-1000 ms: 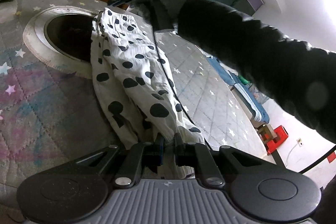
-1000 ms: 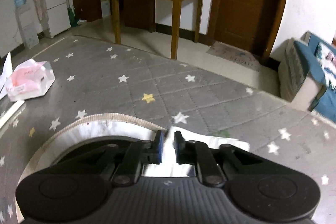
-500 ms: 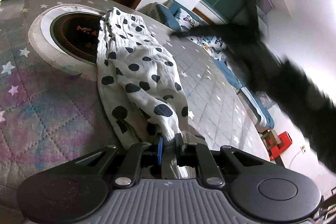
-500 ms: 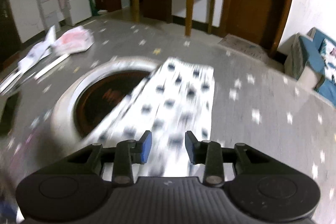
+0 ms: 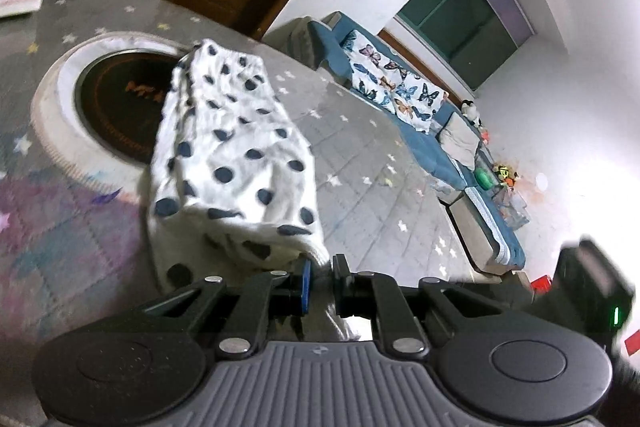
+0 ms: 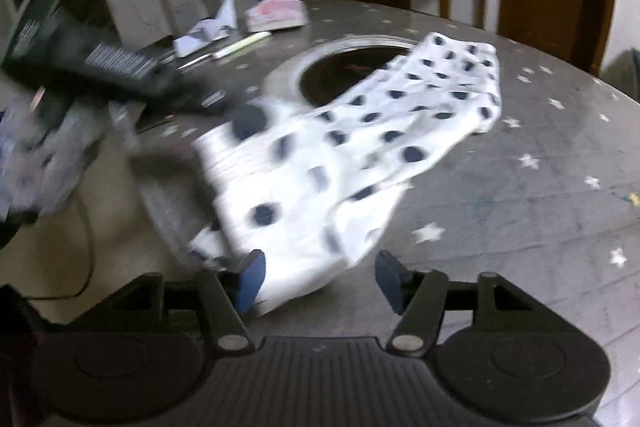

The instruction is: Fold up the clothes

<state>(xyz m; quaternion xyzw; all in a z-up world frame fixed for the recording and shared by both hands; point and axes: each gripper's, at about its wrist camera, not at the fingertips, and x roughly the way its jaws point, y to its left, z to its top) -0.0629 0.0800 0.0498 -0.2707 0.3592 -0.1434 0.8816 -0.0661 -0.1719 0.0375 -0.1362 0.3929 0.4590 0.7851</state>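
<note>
- Left gripper (image 5: 320, 277): jaws narrow, pinching a near corner of the white polka-dot garment (image 5: 236, 163).
- Garment lying long across the grey star-patterned table (image 5: 360, 155), far end overlapping the round black burner (image 5: 120, 107), near end drooping over the table edge.
- Right gripper (image 6: 320, 281): jaws wide, holding nothing, garment hem just beyond the blue pads (image 6: 250, 277).

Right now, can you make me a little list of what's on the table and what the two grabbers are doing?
garment: white polka-dot cloth, near end lifted, far end on the table
table: grey cover with stars
round hole: dark, white-rimmed, partly under the cloth
left gripper: shut on the cloth's near edge
right gripper: open, cloth edge between its fingers
pink packet: at the far side
</note>
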